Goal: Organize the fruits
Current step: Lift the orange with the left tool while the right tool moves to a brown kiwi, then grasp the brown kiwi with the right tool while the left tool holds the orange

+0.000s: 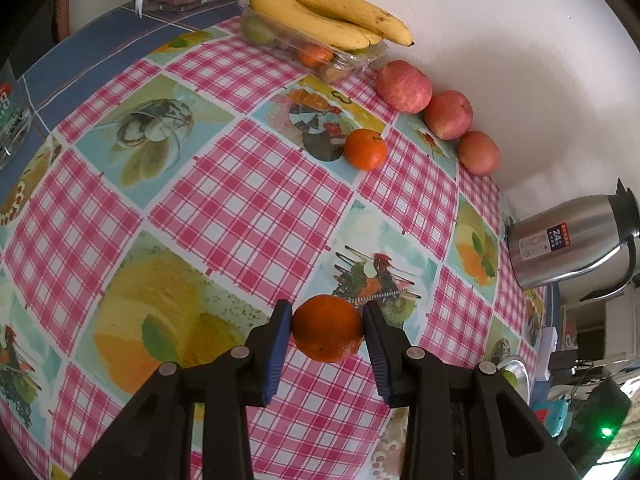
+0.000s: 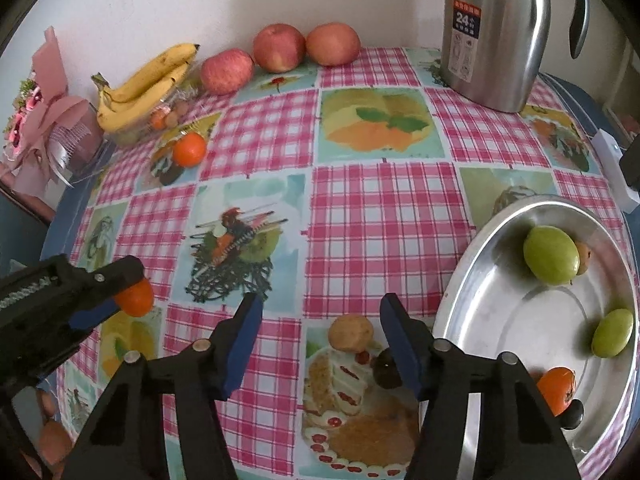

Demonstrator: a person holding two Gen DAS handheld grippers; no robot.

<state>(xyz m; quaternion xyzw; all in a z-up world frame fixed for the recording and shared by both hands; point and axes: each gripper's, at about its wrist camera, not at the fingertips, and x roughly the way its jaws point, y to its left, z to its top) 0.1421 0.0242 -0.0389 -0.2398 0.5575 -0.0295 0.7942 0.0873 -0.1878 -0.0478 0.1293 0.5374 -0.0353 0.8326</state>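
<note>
My left gripper (image 1: 327, 330) is shut on an orange mandarin (image 1: 327, 329) and holds it just above the checked tablecloth; it also shows at the left of the right wrist view (image 2: 134, 298). My right gripper (image 2: 320, 320) is open and empty over the cloth, just left of a metal tray (image 2: 500, 320). The tray holds two green fruits (image 2: 551, 255), (image 2: 612, 333), a mandarin (image 2: 557, 392) and a small brown fruit (image 2: 583, 254). A second mandarin (image 1: 365, 149) lies on the cloth. Three apples (image 1: 404, 86) line the wall. Bananas (image 1: 320, 12) lie on a clear fruit pack (image 1: 312, 50).
A steel thermos jug (image 2: 496, 28) stands at the far right corner of the table. A pink gift bouquet (image 2: 44, 112) sits at the far left. A white box (image 2: 612, 168) lies at the table's right edge. A glass jar (image 1: 12, 120) stands left.
</note>
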